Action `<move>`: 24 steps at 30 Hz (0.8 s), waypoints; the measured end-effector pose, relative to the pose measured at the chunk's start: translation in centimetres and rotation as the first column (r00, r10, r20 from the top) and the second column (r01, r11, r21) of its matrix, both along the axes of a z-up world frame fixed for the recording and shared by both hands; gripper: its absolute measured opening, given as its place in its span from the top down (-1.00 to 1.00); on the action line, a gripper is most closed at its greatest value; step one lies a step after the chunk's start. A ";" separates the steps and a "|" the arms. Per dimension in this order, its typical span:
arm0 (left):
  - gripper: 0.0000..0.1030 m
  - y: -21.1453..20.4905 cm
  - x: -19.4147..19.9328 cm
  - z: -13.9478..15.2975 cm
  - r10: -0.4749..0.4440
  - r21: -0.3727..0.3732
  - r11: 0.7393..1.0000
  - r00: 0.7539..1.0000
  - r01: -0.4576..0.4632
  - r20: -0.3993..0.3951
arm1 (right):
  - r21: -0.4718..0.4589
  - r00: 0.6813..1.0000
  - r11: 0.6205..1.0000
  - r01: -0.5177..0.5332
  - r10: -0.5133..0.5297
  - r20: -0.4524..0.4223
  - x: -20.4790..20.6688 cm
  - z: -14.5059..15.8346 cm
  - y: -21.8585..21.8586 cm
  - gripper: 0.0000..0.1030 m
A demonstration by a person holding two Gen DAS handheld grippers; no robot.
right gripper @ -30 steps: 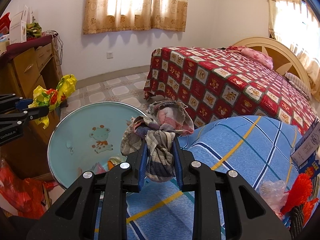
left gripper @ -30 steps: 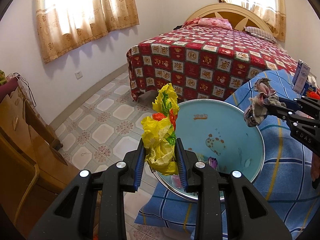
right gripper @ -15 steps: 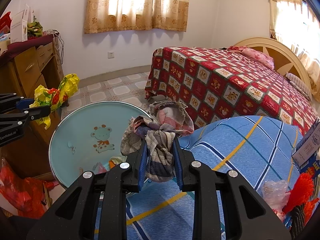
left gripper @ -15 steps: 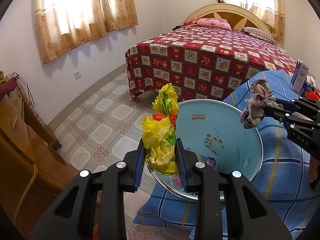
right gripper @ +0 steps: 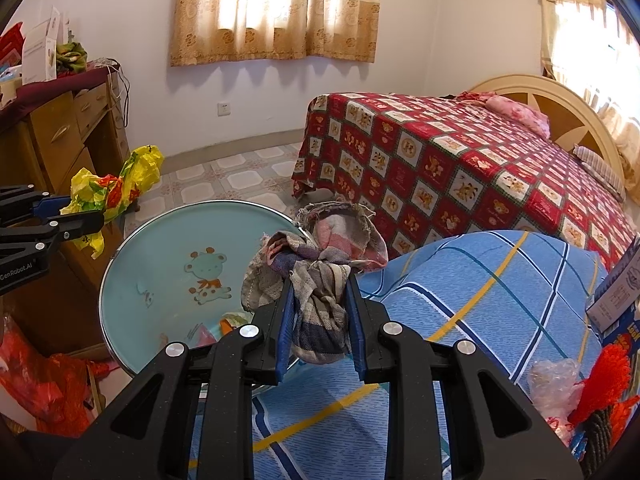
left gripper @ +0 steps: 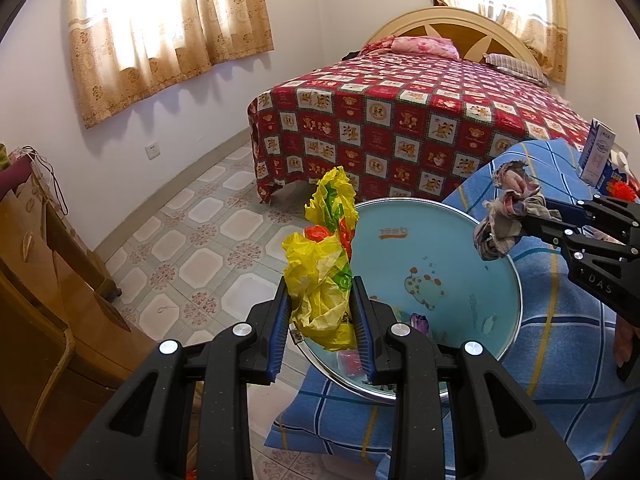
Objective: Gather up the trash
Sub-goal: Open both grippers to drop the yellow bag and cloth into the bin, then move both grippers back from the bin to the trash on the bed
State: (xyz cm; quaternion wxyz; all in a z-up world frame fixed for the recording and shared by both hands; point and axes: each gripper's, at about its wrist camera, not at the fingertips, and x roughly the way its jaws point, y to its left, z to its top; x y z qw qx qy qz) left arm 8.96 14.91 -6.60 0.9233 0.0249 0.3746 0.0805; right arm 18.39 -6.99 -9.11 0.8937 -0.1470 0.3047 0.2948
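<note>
My left gripper point(left gripper: 322, 300) is shut on a crumpled yellow plastic bag point(left gripper: 324, 264) with green and orange print, held at the near rim of a round light-blue basin point(left gripper: 452, 248). My right gripper point(right gripper: 320, 292) is shut on a knotted striped cloth rag point(right gripper: 316, 256), held over the basin's right rim point(right gripper: 120, 264). The right gripper and rag also show in the left wrist view point(left gripper: 508, 220). The bag shows in the right wrist view point(right gripper: 116, 188). A few small scraps point(right gripper: 224, 324) lie in the basin's bottom.
The basin rests on a blue checked quilt point(right gripper: 480, 280). A bed with a red patterned cover point(left gripper: 400, 120) stands behind. A wooden dresser point(right gripper: 60, 148) is at the left. A clear plastic bag point(right gripper: 556, 380), red tassel point(right gripper: 604, 376) and carton point(left gripper: 600, 156) lie on the quilt.
Both grippers have shifted slightly toward the basin with their loads still held. Nothing was let go.
</note>
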 end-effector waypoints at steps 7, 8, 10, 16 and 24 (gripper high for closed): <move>0.38 -0.6 -0.2 -0.2 -0.022 -0.005 1.000 1.000 0.022 -0.005 | 0.005 1.000 1.000 -0.011 0.011 -0.006 -0.3 -0.4 0.4 0.47; 0.33 -0.7 -0.2 -0.2 -0.027 -0.008 1.000 1.000 0.027 -0.006 | 0.009 1.000 1.000 -0.013 0.013 -0.009 -0.3 -0.4 0.3 0.46; 0.30 -0.9 -0.2 -0.2 -0.035 -0.012 0.999 0.999 0.035 -0.003 | 0.019 1.000 1.000 -0.020 0.021 -0.017 -0.2 -0.3 0.2 0.28; -0.24 -1.7 -0.2 -0.3 -0.063 -0.010 0.998 0.998 0.063 -0.001 | 0.037 1.000 0.999 -0.016 0.017 -0.019 -0.4 -0.3 0.0 -0.10; -0.40 -1.6 -0.3 -0.4 -0.052 -0.013 0.999 0.999 0.052 0.002 | 0.029 1.000 1.000 -0.010 0.010 -0.011 -0.6 -0.3 0.0 -0.19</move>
